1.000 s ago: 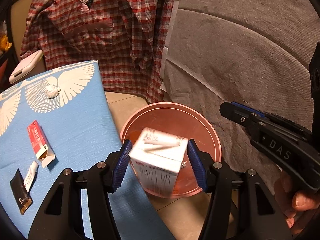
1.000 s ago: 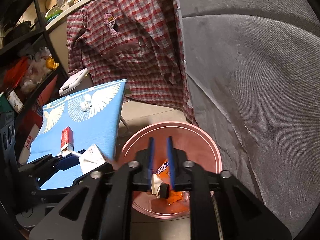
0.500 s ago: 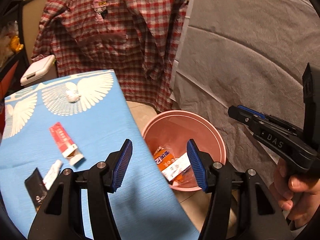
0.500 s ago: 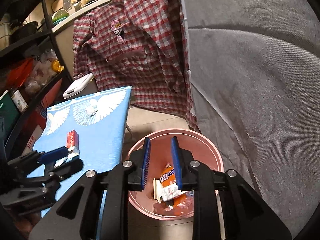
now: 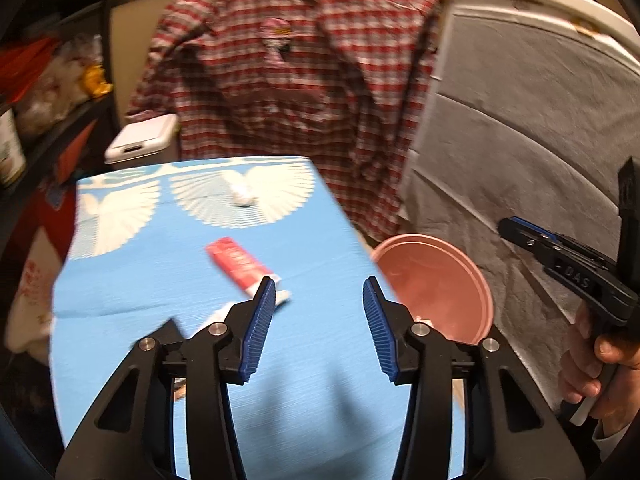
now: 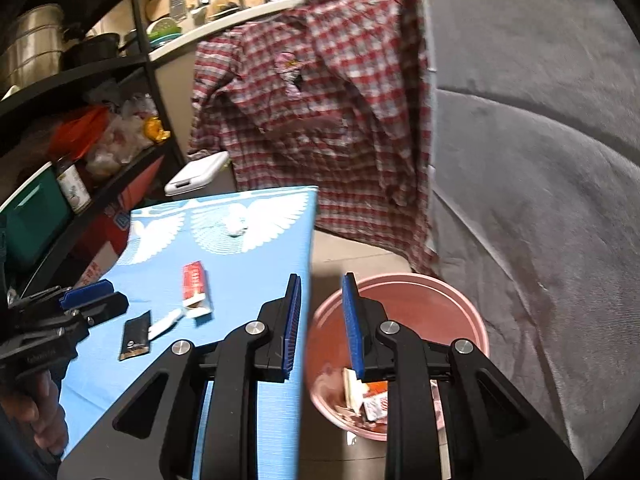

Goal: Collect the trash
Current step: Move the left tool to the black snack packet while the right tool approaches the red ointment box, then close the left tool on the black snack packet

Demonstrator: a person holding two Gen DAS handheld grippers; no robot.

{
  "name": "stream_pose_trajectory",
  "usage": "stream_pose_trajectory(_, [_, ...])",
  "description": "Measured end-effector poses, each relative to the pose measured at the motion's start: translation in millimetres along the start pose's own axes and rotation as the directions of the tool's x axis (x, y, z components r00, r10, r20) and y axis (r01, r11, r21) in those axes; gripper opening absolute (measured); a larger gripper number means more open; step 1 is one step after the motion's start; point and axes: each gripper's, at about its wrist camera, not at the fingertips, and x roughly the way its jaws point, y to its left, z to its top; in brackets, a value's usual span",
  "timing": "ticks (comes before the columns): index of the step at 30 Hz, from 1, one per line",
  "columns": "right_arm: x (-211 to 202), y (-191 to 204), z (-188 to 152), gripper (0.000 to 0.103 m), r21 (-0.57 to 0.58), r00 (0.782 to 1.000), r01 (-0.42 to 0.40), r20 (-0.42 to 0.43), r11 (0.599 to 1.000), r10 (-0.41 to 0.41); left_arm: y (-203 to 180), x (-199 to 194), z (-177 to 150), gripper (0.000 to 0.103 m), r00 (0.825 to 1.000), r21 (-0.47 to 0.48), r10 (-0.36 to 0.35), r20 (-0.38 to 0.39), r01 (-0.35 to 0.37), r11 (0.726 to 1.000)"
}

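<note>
My left gripper (image 5: 319, 300) is open and empty above the blue table (image 5: 160, 272); it also shows in the right wrist view (image 6: 86, 300). A red carton (image 5: 236, 262), a white tube and a dark sachet (image 6: 135, 334) lie on the table, with a crumpled white wad (image 5: 243, 197) farther back. The pink bin (image 5: 436, 280) stands on the floor to the right of the table and holds cartons and wrappers (image 6: 368, 396). My right gripper (image 6: 320, 312) is open and empty over the gap between table edge and bin; it also shows in the left wrist view (image 5: 560, 256).
A plaid shirt (image 5: 296, 92) hangs behind the table. A grey cloth-covered surface (image 6: 540, 184) rises right of the bin. A white lidded box (image 5: 142, 142) stands behind the table. Shelves with pots and bags (image 6: 72, 92) stand at the left.
My left gripper let the white carton fall into the bin and swung left over the table. My right gripper opened, dropped its wrapper into the bin, and rose.
</note>
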Motion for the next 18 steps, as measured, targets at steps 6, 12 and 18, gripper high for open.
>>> stream_pose_trajectory(6, [6, 29, -3, 0.023, -0.040, 0.999, -0.034, -0.003, 0.999, 0.034, 62, -20, -9, 0.041, 0.998, -0.082, 0.062, 0.010, -0.061, 0.995])
stream_pose_trajectory(12, [17, 54, -6, 0.023, -0.072, 0.998, -0.065, -0.013, 0.995, 0.064, 104, -25, -19, 0.041, 0.995, -0.126, 0.099, -0.006, -0.099, 0.987])
stream_pose_trajectory(18, [32, 73, -7, 0.023, -0.100, 0.995, -0.094, -0.024, 0.991, 0.092, 133, -15, -30, 0.040, 0.992, -0.134, 0.117, -0.046, -0.122, 0.983])
